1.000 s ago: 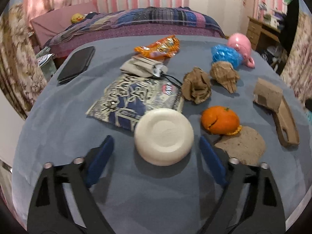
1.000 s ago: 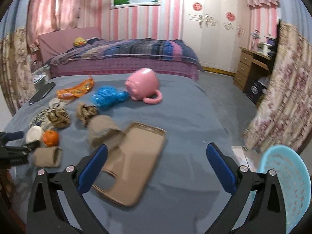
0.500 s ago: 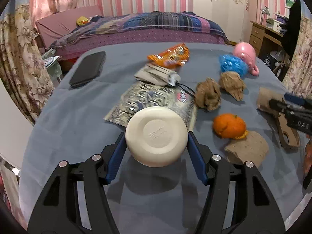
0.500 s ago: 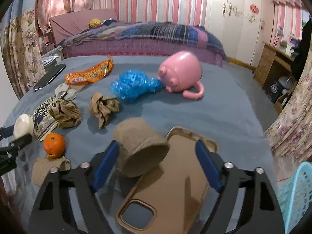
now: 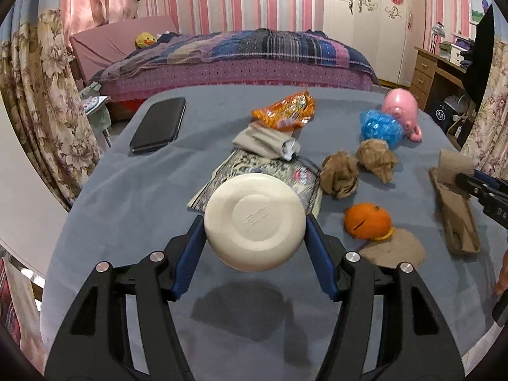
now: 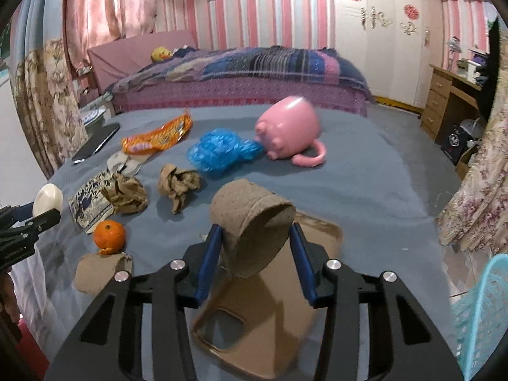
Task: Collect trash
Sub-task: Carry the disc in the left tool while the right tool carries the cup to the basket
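Right wrist view, phone case (image 6: 279, 327) partly hidden

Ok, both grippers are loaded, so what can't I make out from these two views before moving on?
- Blue basket: right wrist view, cut off by the frame edge; contents unseen.
- White bowl: left wrist view shows only its underside; inside hidden.
- Phone case: right wrist view, partly behind the right gripper and its cardboard cup.
- Printed wrapper: left wrist view, mostly behind the bowl.

Two crumpled brown paper balls (image 6: 127, 192) (image 6: 178, 184), two cardboard tubes (image 6: 254, 222) (image 6: 101, 273), one orange (image 6: 109, 234), one pink mug (image 6: 290, 131)
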{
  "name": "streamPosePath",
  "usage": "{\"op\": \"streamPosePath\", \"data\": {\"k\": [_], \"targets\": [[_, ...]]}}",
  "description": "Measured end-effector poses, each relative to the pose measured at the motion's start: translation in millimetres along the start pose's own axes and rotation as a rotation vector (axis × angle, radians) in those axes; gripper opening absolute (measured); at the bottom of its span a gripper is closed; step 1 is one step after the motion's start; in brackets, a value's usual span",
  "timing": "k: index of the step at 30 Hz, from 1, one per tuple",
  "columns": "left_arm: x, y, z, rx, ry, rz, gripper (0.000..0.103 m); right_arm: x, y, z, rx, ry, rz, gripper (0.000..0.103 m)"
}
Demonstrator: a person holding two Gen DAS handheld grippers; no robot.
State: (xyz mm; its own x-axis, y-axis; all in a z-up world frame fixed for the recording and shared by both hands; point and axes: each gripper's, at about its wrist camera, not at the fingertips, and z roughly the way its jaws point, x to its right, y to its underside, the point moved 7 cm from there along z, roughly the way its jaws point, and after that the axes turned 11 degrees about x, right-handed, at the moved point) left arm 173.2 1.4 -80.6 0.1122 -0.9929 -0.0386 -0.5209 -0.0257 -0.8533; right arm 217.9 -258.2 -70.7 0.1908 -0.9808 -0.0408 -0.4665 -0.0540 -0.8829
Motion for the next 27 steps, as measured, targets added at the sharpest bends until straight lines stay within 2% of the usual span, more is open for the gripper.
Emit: {"op": "streamPosePath", "data": {"k": [5, 11, 19, 27], "targets": [[18.0, -11.1, -12.2, 0.042, 0.004, 0.004, 0.061, 30.3, -3.5, -27.9, 0.039, 0.057, 0.011, 0.045], [55.0, -22.6, -26.0, 0.081, 0.048, 0.016, 0.061, 81.0, -2.6, -70.1, 0.084, 0.157, 0.021, 0.045], [128.0, -35.2, -44.5, 0.127, 0.148, 0.056, 0.061, 159.2, 6.7, -133.6, 0.125, 0.309, 0.063, 0.045], [205.0, -30.9, -58.7, 0.134, 0.263, 0.110, 0.061, 225.4, 30.2, -183.2, 0.130, 0.458, 0.099, 0.045]]}}
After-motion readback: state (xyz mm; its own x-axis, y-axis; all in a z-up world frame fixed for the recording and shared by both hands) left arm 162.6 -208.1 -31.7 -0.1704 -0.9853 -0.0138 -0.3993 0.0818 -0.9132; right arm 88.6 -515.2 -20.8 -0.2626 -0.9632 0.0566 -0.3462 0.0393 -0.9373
